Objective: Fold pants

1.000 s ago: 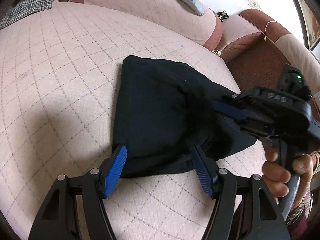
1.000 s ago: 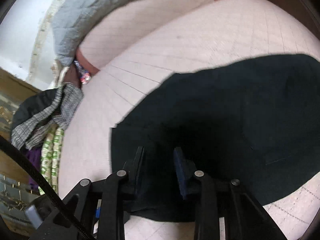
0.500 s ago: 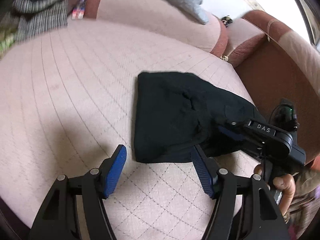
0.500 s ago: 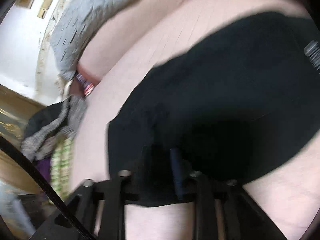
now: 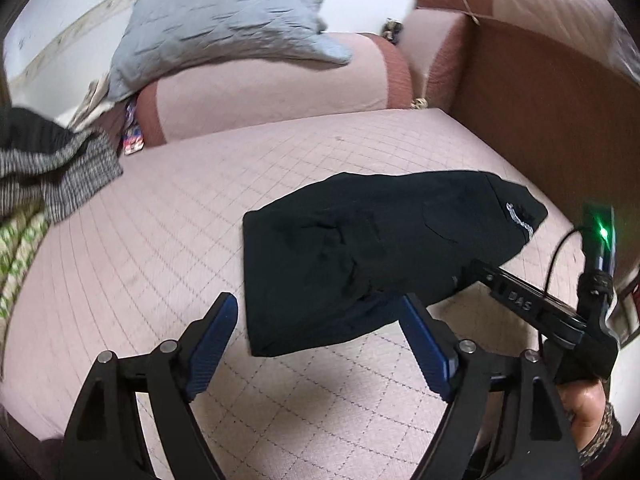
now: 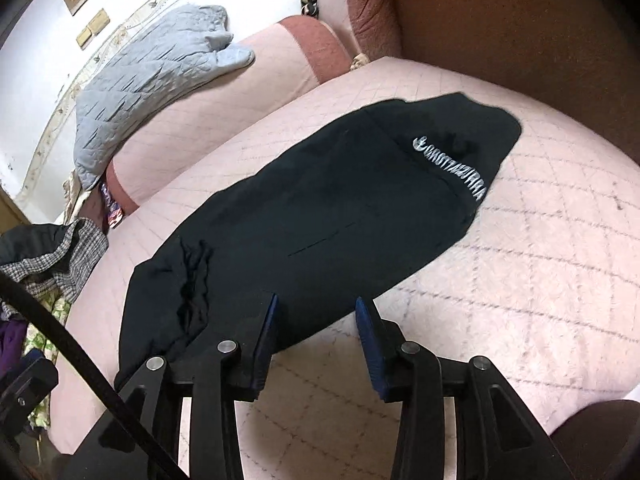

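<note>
Left gripper [image 5: 316, 340]: spread wide, empty, lifted off and back from the pants [image 5: 360, 256]; a second ago its pads straddled the near hem. Now hovers above bare cushion [image 5: 168, 232] just short of the fabric's near left corner.

Pants: black, folded into a compact oblong, flat on the cushion toward its right edge, next to the brown armrest [image 5: 532, 112]. Left end a bit rumpled, with a lower layer peeking out along the near edge. White lettering [image 6: 452, 170] at the far right end.

Right gripper [image 6: 316, 320]: was pinched on cloth a second ago; now parted, nothing held, tips at the near edge of the pants. Contact with the cloth not resolvable.

Reading: both releases suggest the fold has just been laid down. Task looks nearly or fully done; perhaps only smoothing of the rumpled left end remains.
</note>
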A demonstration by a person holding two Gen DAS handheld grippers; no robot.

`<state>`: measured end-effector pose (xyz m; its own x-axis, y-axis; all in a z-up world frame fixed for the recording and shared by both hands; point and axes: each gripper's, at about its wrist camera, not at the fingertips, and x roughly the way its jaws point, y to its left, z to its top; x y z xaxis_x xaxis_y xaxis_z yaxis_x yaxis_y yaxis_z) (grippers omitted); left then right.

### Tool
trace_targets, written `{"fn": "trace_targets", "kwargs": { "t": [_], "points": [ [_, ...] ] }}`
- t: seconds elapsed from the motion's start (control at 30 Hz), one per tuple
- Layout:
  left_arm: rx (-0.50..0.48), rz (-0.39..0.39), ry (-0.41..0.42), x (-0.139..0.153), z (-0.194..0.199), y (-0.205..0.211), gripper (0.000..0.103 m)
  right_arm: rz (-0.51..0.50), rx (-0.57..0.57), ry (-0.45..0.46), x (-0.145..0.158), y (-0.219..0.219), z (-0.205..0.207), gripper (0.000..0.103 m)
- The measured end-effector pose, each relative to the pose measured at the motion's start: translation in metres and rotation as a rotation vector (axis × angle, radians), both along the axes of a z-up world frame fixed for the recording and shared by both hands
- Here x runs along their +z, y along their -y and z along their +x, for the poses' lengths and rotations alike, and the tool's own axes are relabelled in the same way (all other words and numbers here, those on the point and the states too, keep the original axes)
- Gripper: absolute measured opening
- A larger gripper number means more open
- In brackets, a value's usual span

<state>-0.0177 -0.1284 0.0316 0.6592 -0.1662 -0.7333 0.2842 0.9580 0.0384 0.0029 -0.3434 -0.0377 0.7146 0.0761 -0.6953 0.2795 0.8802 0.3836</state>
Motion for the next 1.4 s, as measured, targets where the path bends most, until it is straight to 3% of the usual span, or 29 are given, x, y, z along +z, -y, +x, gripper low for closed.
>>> {"fn": "trace_targets", "kwargs": {
  "t": [0.43,0.73,0.83,0.97,1.13,1.23,1.4],
  "points": [
    [-0.035,0.081,-0.022,-0.006,-0.002,0.017,0.082,-0.027,0.020,0.011,0.001,-0.004,-0.002,0.048],
    [-0.037,0.068,-0.046,-0.012,0.003,0.014,0.082,-0.039,0.010,0.002,0.001,-0.005,-0.002,0.049],
    [-0.058,0.041,-0.069,-0.012,0.011,0.014,0.082,-0.044,-0.033,0.034,0.010,0.005,-0.010,0.049],
    [-0.125,-0.035,-0.103,0.000,0.033,0.022,0.082,-0.059,-0.195,0.077,0.024,0.037,-0.026,0.049],
    [-0.262,-0.123,-0.159,0.016,0.081,0.061,0.082,0.002,-0.360,0.033,0.014,0.079,-0.033,0.052],
    [-0.343,-0.155,-0.230,0.013,0.116,0.100,0.082,0.097,-0.383,0.010,0.002,0.096,-0.029,0.052],
    [-0.460,-0.157,-0.297,-0.009,0.158,0.166,0.082,0.125,-0.333,0.037,0.000,0.097,-0.012,0.054]
  ]
}}
